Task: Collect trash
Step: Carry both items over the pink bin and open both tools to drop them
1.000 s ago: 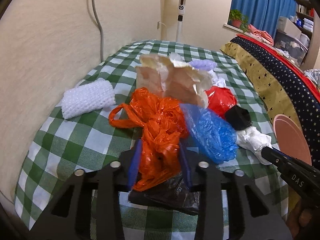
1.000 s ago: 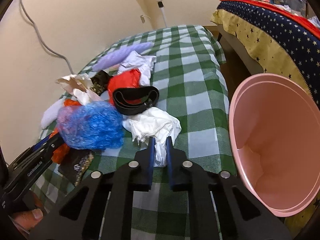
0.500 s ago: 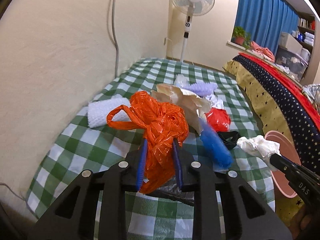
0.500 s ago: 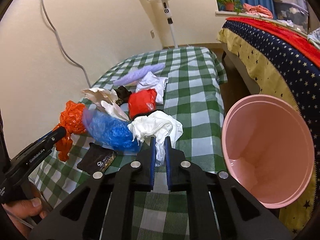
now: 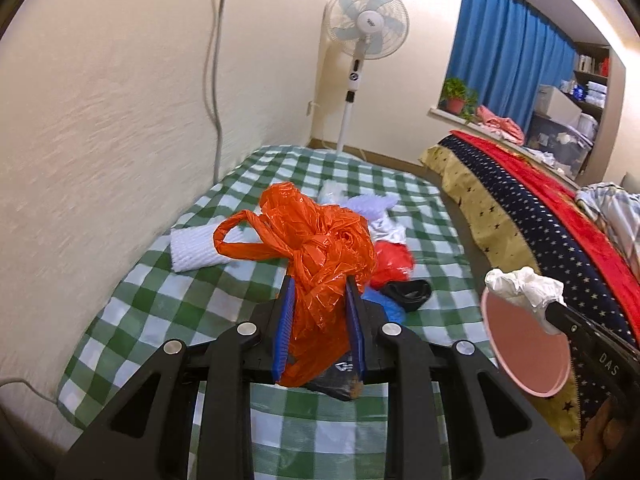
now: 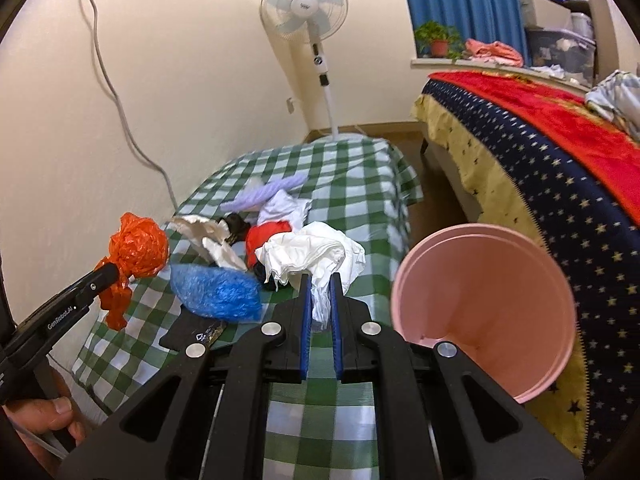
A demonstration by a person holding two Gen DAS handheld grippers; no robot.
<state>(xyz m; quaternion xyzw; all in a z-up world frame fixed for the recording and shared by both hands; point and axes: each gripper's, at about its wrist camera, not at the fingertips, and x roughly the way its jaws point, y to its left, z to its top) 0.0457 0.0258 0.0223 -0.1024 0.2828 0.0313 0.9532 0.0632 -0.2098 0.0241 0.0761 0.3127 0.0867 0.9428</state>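
The left gripper (image 5: 320, 312) clamps an orange plastic bag (image 5: 316, 248), held clear above the green checked table (image 5: 168, 300). The right gripper (image 6: 320, 300) pinches a white crumpled wad (image 6: 312, 256) beside the pink bin (image 6: 480, 300). Beyond them, a blue bag (image 6: 216, 292) and a red wrapper (image 6: 264, 240) lie on the cloth.

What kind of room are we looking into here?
Most likely a bedroom in a home. There is a bed with a star-patterned cover, a standing fan against the wall, and blue curtains over a sill with a potted plant.
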